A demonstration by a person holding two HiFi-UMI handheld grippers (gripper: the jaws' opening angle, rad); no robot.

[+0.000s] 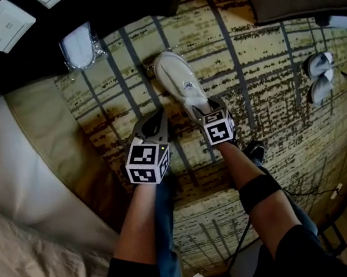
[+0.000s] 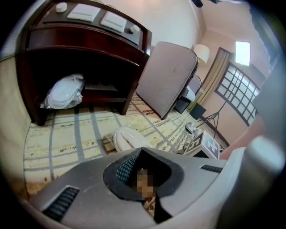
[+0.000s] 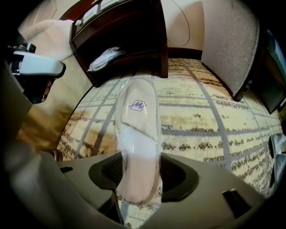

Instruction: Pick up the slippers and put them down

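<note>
Right gripper (image 1: 206, 110) clasped the heel of a white plastic-wrapped slipper (image 1: 177, 78), seemingly not yet lifted from the striped carpet (image 1: 264, 61). Left gripper (image 1: 153, 126) was closed and empty.

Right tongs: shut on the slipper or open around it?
Shut on it. In the right gripper view the right tongs press both pads against the slipper at its heel, no gap showing.

Under me is a carpet (image 1: 263, 54) with dark lines crossing in squares. One white slipper (image 1: 179, 81) in clear wrap lies on it, its toe toward the dark wooden nightstand (image 2: 89, 49). This nightstand also stands on the carpet. A second pair of slippers (image 1: 319, 76) lies well apart, at my right. On the low shelf of the nightstand lies a wrapped white packet (image 2: 65, 91).
</note>
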